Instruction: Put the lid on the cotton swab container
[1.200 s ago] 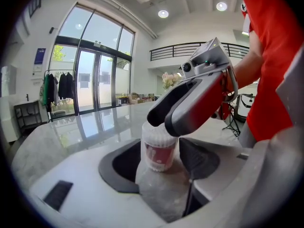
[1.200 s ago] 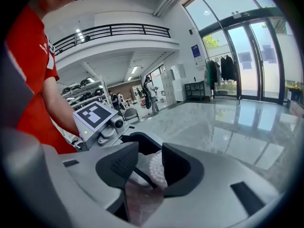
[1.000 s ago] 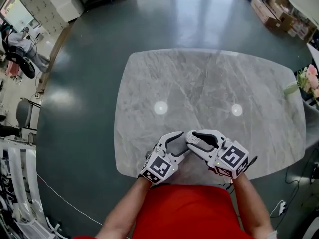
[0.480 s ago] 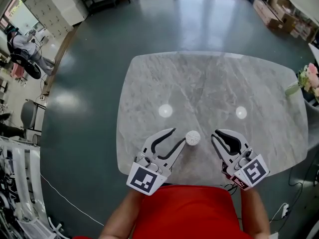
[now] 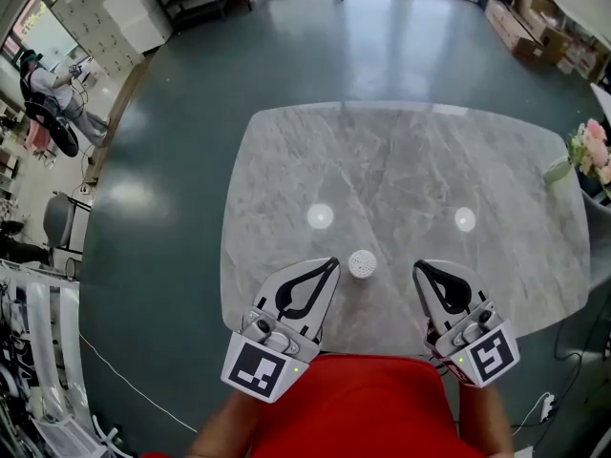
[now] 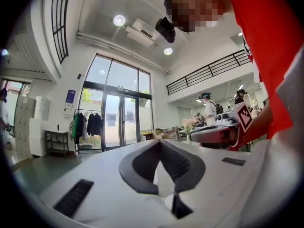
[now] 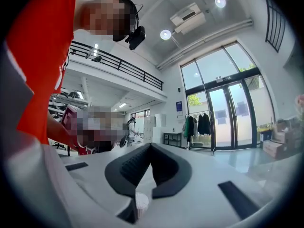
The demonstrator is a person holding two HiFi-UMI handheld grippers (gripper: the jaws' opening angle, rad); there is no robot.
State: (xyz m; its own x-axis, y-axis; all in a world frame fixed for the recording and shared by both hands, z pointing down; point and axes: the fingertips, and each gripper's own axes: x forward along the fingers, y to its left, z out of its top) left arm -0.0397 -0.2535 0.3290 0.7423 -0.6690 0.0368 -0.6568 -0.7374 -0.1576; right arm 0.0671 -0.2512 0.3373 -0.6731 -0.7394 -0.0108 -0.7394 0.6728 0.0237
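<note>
Near the front edge of the table [image 5: 401, 160], in the head view, the container [image 5: 362, 263] stands upright as one small white round thing. It is between the two grippers and touches neither. No loose lid lies anywhere on the stone. The dotted white top is probably the lid [image 5: 362, 260] already seated, though the seam is too small to see. The left gripper [image 5: 329, 264] sits just beside the container on its left, with its tips brought together into a closed loop. The right gripper [image 5: 421, 268] sits a little further off on the other side, its tips likewise together. Both are drawn towards the red shirt [image 5: 363, 404] and angled inward. That looks like a resting pose that leaves the container free to stand alone.

From the left gripper view, the left gripper [image 6: 159, 142] has its dark pads meeting at the tip with nothing between them. It points up and out across the hall, so it is aimed away from the work. The right gripper [image 6: 219, 131] shows off to the side, clear of it.

From the right gripper view, the right gripper [image 7: 150, 145] is also pinched together at the tip and holds nothing. Low down, through the gap at the base of the jaws, the ribbed white container [image 7: 141, 203] shows on the table, not in the grip.

The task looks finished or nearly so. A light press on the top would confirm the fit.
</note>
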